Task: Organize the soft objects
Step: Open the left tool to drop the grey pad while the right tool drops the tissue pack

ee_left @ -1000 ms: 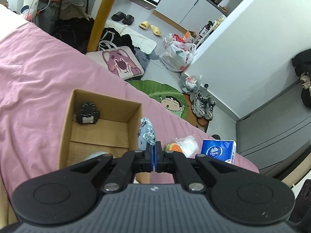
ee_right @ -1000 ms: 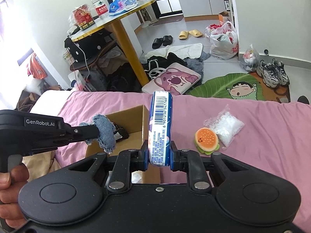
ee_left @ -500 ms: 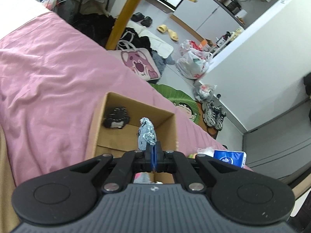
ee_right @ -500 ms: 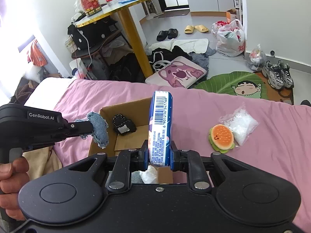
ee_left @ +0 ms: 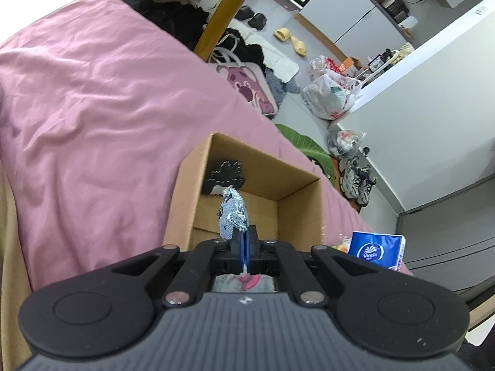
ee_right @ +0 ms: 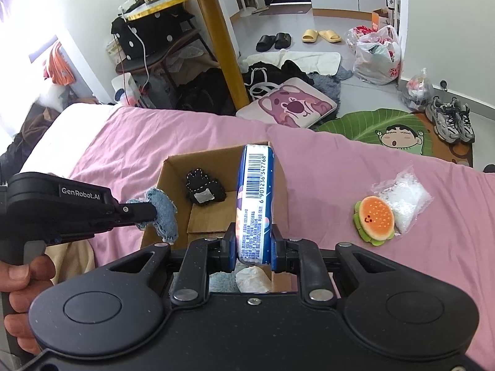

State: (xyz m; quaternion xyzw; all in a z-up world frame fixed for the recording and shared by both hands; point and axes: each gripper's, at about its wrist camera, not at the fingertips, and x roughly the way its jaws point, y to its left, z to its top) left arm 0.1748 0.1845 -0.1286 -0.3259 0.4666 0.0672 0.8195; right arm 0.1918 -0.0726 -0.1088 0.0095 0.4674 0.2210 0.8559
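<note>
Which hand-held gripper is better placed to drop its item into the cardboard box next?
Probably the right hand-held gripper: its tissue pack appears over the cardboard box opening. The left hand-held gripper holds its denim piece at the box's near-left corner, closer to the rim.

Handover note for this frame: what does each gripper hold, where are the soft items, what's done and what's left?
Left gripper: shut on the denim piece, at the cardboard box's left rim.
Right gripper: shut on the blue tissue pack, held upright over the box.
Done: a black soft item lies in the box; something pale shows under the right gripper, unclear what.
Left: drop both held items in, then collect the burger toy and clear bag of white filling, side by side on the pink sheet right of the box.
</note>
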